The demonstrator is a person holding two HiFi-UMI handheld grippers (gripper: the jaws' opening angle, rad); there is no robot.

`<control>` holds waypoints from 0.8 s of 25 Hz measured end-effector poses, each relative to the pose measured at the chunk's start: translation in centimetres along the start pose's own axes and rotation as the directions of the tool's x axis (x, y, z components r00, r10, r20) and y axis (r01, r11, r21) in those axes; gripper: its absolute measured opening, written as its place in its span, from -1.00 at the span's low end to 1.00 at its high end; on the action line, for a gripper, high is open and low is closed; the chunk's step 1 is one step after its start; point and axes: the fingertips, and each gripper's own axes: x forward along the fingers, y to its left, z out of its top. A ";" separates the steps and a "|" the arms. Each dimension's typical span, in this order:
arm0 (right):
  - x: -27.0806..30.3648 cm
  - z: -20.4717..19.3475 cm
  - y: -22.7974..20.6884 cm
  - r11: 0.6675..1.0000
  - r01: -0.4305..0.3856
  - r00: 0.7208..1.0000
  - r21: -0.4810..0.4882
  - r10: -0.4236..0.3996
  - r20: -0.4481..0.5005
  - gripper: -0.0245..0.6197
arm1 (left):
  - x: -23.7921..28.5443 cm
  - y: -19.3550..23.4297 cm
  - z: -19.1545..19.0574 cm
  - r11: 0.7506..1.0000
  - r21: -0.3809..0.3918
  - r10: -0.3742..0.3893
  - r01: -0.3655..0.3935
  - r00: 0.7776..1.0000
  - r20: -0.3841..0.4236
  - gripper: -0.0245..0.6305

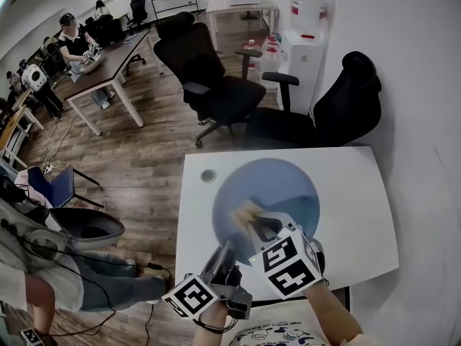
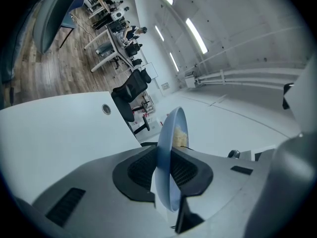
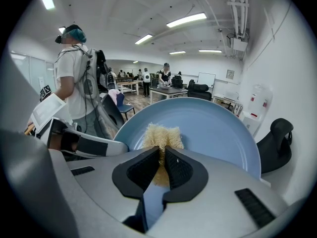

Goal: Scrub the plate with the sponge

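The right gripper [image 3: 162, 151] has its dark-padded jaws pinched on a pale yellow fibrous sponge [image 3: 162, 134], whose tuft pokes out toward 12 o'clock against a round pale blue plate [image 3: 218, 128]. The left gripper [image 3: 106, 147] meets the plate's rim at 9 o'clock. A person in a white shirt [image 3: 74, 83] stands at 10 o'clock.

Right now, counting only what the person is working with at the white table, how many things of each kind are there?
Blue plate: 1
Tan sponge: 1
Claws: 2 (left claw shut on the plate's rim, right claw shut on the sponge)
Total: 4
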 end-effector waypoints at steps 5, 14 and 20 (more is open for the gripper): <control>-0.3 -0.3 0.4 1.000 -0.012 1.000 0.004 0.012 -0.004 -0.79 | -0.2 -0.1 0.0 1.000 -0.018 -0.005 0.005 1.000 0.010 -0.73; -0.5 -1.4 1.2 1.000 -0.029 0.999 0.003 0.029 -0.020 -0.79 | -0.5 0.5 0.3 0.999 -0.044 0.014 -0.012 0.999 0.031 -0.73; -0.7 -2.1 1.2 0.998 -0.050 0.998 0.032 0.051 -0.023 -0.79 | -0.6 0.6 0.5 0.998 -0.060 0.020 -0.017 0.999 0.040 -0.73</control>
